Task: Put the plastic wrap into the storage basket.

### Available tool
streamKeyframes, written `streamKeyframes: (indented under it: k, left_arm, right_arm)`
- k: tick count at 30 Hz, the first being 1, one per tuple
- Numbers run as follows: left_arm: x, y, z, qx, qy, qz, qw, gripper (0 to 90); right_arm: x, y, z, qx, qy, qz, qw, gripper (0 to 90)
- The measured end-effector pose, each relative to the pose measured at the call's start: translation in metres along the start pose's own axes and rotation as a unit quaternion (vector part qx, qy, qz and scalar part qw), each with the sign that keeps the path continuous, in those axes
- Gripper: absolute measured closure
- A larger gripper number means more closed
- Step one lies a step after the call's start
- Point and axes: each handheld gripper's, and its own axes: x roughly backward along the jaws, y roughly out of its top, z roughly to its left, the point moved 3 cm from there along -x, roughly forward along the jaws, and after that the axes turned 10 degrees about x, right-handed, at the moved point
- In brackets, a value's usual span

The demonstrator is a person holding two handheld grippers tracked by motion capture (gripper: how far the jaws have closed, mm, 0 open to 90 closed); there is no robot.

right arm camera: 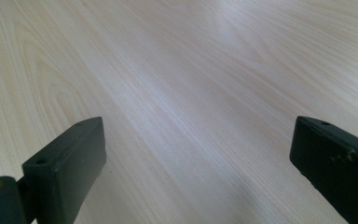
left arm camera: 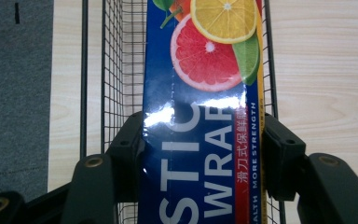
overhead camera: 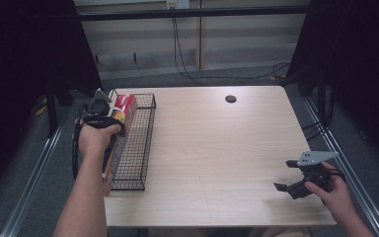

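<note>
Cling-wrap box is the thing I work with now: a long blue carton with citrus fruit printed on it, and it lies lengthwise in the black wire basket at the left edge of the table. From the high view its red far end sits a little above the basket rim, so I judge the box is slightly lifted or leaning, not flat on the mesh.

My left gripper is clamped on the box, one jaw pressing on each long side, as the left gripper view shows clearly. The grip is across the narrow width, somewhere along the length and not at the very end. My right gripper is resting near the front right corner of the table, well apart from the basket, with its jaws spread wide and nothing between them; under it I see bare wood.

I cannot tell for sure if the box is going in or coming out. For both cases, I think the good way is the same: keep the box parallel to the long walls of the basket, because the space on each side is small and a corner can catch in the mesh. I would move slowly and straight, and not squeeze harder, since the carton may dent. The basket is light, so it may slide or lift together with the box; the free gripper could hold its rim if needed.
</note>
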Motion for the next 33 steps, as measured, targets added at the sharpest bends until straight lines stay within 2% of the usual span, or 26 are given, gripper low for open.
streamKeyframes:
  k: [9,11,13,16,18,20,23,29,33]
  left_arm:
    - [-0.006,-0.003,0.005,0.011,0.003,0.002,0.9999,43.3]
    - [-0.008,-0.003,0.005,0.014,0.004,0.004,0.9999,43.2]
    - [-0.010,-0.004,0.005,0.010,0.004,0.006,0.9999,43.2]
    - [-0.013,-0.005,0.004,0.017,0.003,0.007,0.9998,43.2]
    - [-0.014,-0.005,0.004,0.012,0.004,0.007,0.9999,43.2]
    - [-0.016,-0.005,0.002,0.022,0.000,0.004,0.9998,43.2]
    - [-0.019,-0.004,0.003,0.013,0.003,0.006,0.9999,43.1]
    - [-0.024,-0.005,0.001,0.024,-0.003,0.009,0.9997,43.1]
    - [-0.028,-0.005,0.001,0.024,-0.004,0.013,0.9996,43.1]
  right_arm:
    - [0.001,0.000,-0.001,0.000,-0.001,0.000,1.0000,3.5]
    - [0.001,0.000,-0.001,0.001,-0.002,0.001,1.0000,3.5]
    - [0.001,0.000,-0.001,0.002,-0.002,0.001,1.0000,3.5]
    - [0.001,0.000,0.000,0.001,-0.003,0.002,1.0000,3.4]
    - [0.001,0.000,0.000,0.000,-0.002,0.003,1.0000,3.4]
    - [0.001,-0.001,0.000,0.002,-0.002,0.003,1.0000,3.5]
    - [0.001,-0.002,-0.001,0.003,-0.002,0.001,1.0000,3.4]
    - [0.002,-0.002,-0.002,0.002,-0.002,0.001,1.0000,3.4]
    - [0.001,-0.002,-0.001,0.005,0.001,0.002,1.0000,3.4]
